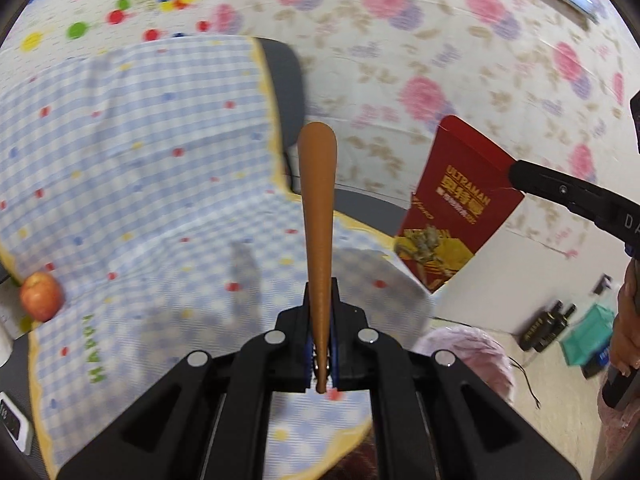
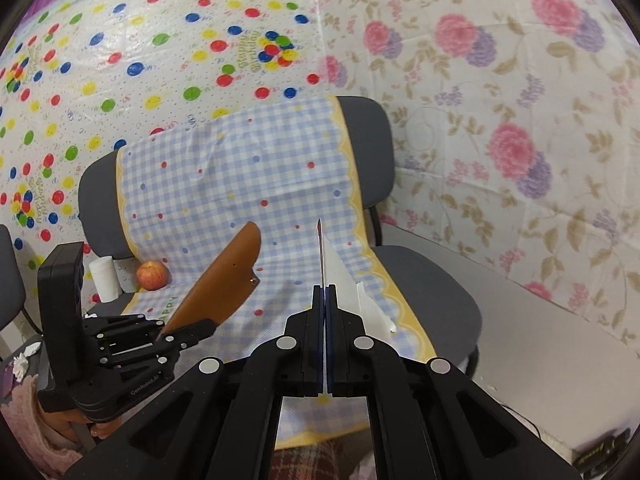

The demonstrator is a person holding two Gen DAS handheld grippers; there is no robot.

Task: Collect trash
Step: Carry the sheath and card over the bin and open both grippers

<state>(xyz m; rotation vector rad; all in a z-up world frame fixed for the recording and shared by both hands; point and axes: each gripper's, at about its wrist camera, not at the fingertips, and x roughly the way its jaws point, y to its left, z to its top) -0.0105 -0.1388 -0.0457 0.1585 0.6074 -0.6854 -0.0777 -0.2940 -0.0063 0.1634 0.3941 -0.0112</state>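
My left gripper (image 1: 322,300) is shut on a flat brown leather-like piece (image 1: 317,208), seen edge-on in the left wrist view; the right wrist view shows its broad side (image 2: 224,280) held by the left gripper (image 2: 188,330). My right gripper (image 2: 324,292) is shut on a flattened red Ultraman carton (image 2: 334,268), edge-on with its white inside showing. In the left wrist view the carton's red printed face (image 1: 456,208) hangs from the right gripper (image 1: 516,174) above the chair's right edge. Both are held above a grey chair seat (image 2: 432,292) covered by a blue checked cloth (image 2: 240,184).
A red apple (image 1: 41,296) (image 2: 151,275) and a white paper roll (image 2: 105,280) lie at the chair's left side. A pink-lined trash bin (image 1: 476,350) stands on the floor below right. Black devices (image 1: 542,326) and a teal box (image 1: 592,338) lie on the floor. Patterned sheets cover the walls.
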